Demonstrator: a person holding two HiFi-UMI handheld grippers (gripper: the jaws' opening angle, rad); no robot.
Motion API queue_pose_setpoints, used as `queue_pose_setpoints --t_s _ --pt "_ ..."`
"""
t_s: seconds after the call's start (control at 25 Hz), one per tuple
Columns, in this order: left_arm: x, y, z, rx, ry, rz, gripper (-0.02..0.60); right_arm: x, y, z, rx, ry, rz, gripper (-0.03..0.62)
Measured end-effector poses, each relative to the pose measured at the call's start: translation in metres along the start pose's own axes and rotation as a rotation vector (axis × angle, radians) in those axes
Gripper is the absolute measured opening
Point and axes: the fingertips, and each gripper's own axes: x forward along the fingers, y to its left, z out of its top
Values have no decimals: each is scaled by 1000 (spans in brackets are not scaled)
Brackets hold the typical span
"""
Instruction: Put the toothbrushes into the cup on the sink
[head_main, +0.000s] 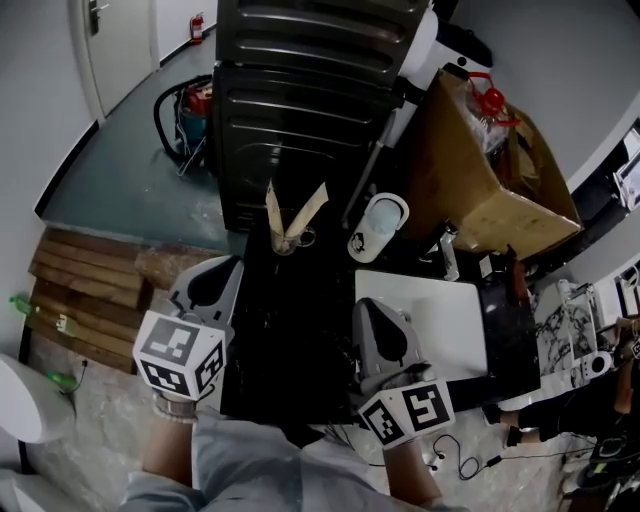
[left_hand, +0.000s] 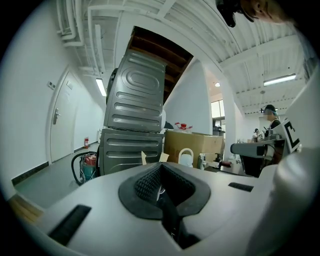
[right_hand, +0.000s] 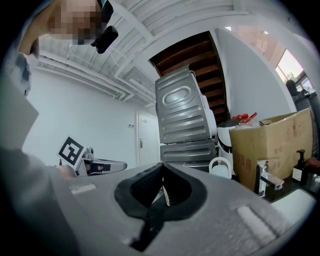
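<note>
A small clear cup (head_main: 291, 241) stands on the dark counter (head_main: 300, 330) at the back, with two beige toothbrushes (head_main: 272, 211) (head_main: 311, 207) leaning apart in it. My left gripper (head_main: 213, 279) is near the counter's left edge, short of the cup, shut with nothing in its jaws. My right gripper (head_main: 372, 312) hovers over the left rim of the white sink (head_main: 455, 325), also shut and empty. In the left gripper view the shut gripper (left_hand: 160, 167) points at the toothbrush tips (left_hand: 143, 157); the cup is hidden behind it. The right gripper (right_hand: 162, 173) looks the same way.
A white jug (head_main: 381, 227) stands right of the cup, with a faucet (head_main: 448, 251) beyond it. A cardboard box (head_main: 492, 172) is at the back right, dark stacked machines (head_main: 300, 100) behind the cup. Wooden planks (head_main: 85, 270) lie on the floor at left.
</note>
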Motion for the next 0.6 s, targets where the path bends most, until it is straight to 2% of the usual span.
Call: queue_pose_setpoints --t_s 0.44,0.6 --pt "-40 -21 8 53 -23 -64 5 -14 22 -1 -9 -17 -37 -2" --pt "-53 -27 8 46 -29 -84 5 -19 31 -2 -7 -20 -44 -2"
